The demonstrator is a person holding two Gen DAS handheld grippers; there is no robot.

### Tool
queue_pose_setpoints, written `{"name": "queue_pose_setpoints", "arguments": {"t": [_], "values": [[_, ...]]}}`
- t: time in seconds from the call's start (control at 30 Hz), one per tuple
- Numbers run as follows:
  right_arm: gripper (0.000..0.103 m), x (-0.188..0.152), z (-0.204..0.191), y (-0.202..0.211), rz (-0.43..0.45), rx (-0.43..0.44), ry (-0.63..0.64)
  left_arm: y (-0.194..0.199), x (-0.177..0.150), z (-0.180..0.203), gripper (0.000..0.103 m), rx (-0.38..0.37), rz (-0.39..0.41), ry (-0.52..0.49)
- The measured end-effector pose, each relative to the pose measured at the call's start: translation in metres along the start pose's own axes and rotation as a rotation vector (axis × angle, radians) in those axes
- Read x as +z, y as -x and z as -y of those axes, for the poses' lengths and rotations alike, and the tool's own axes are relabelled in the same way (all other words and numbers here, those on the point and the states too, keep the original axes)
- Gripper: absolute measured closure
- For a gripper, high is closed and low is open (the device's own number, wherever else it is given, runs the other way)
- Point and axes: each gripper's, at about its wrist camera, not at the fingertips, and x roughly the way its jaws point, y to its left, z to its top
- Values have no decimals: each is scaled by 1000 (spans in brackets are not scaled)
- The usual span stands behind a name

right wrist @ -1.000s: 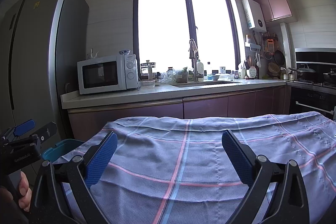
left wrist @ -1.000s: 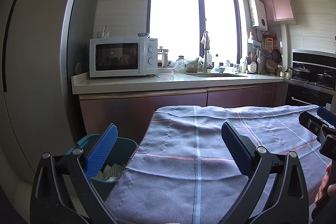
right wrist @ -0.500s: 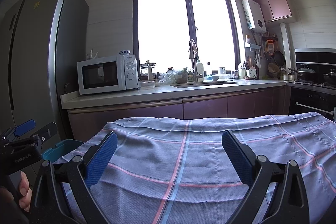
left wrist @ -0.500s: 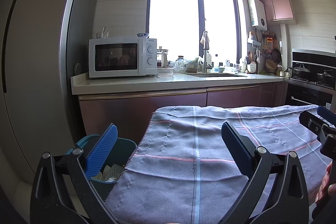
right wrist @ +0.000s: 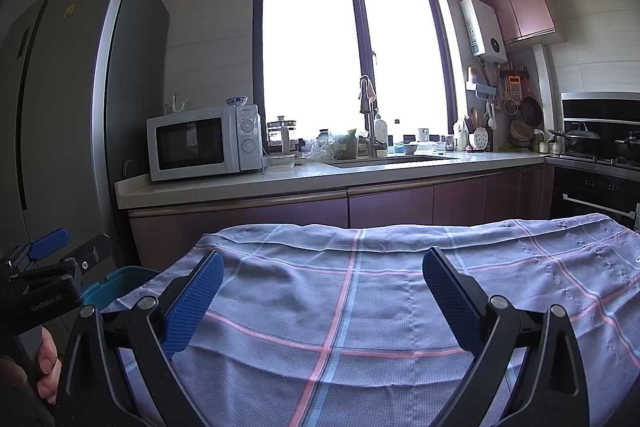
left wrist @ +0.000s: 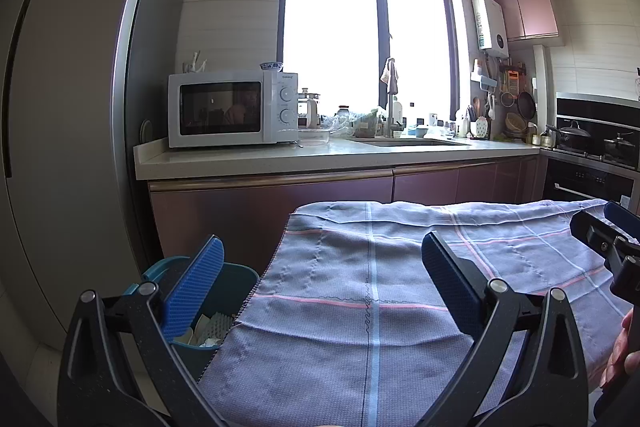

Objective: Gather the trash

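Observation:
A teal trash bin (left wrist: 236, 281) stands on the floor at the table's left end, with white crumpled trash (left wrist: 212, 331) inside; its rim also shows in the right wrist view (right wrist: 120, 277). My left gripper (left wrist: 320, 283) is open and empty, held above the table's left edge beside the bin. My right gripper (right wrist: 320, 297) is open and empty over the checked tablecloth (right wrist: 380, 287). Each gripper shows at the edge of the other's view. No trash shows on the cloth.
A kitchen counter (left wrist: 320, 155) with a white microwave (left wrist: 232, 109) and a sink runs behind the table. A tall grey fridge (left wrist: 60, 107) stands at the left. An oven and stove (left wrist: 592, 163) are at the right.

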Motion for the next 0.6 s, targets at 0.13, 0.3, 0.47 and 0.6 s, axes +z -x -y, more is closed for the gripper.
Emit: {"name": "queue_pose_setpoints", "arguments": {"t": [0.13,0.3,0.47,0.6], "values": [[7,0,0,0,-1,0,0,0,0,1,6,0,0,-1],[7,-1,0,0,-2,-1,-1,0,0,1,6,0,0,-1],[7,-1,1,1,-3,-2,-2,0,0,1,6,0,-1,-1],[7,-1,1,1,-2,-3,-5,-2,-1,3,6,-1,-4,-3]]}}
